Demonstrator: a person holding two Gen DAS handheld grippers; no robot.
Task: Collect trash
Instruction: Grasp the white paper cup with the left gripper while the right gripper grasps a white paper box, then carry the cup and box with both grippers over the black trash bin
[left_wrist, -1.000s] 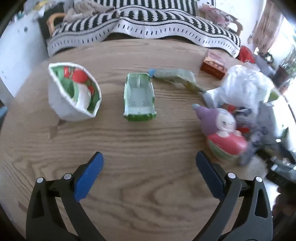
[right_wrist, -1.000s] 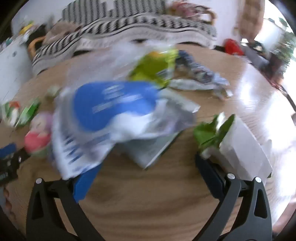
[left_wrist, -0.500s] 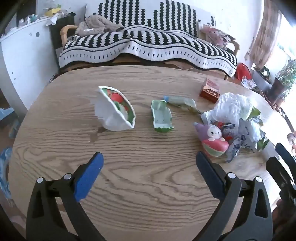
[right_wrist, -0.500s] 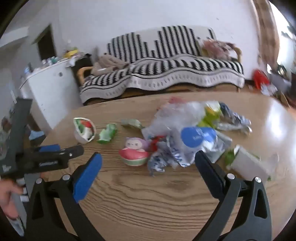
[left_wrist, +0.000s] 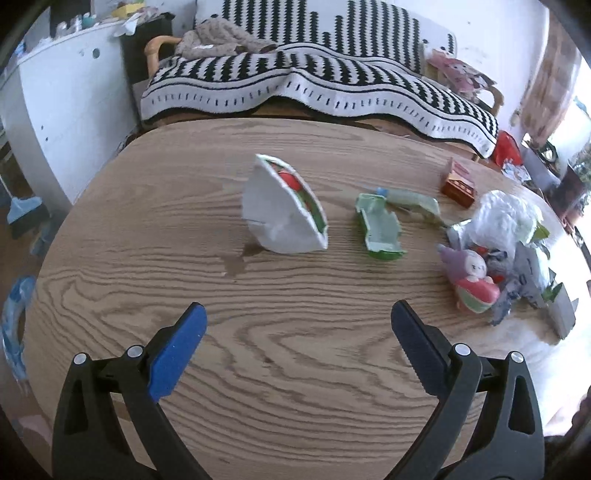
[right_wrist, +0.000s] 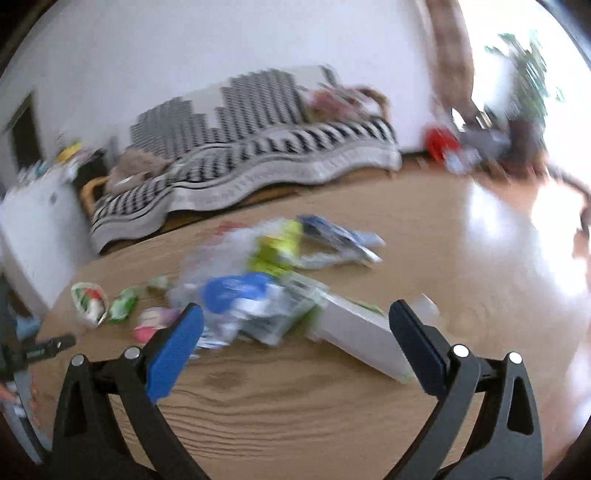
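White crushed cup (left_wrist: 282, 212) lay ahead of released left claw (left_wrist: 297, 345), nearer than empty, open right claw (right_wrist: 295, 341).

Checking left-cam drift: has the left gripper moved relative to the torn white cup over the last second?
Yes. The left gripper has backed away from the torn white cup, which now looks smaller and sits higher against the wooden table, with more sofa in view.
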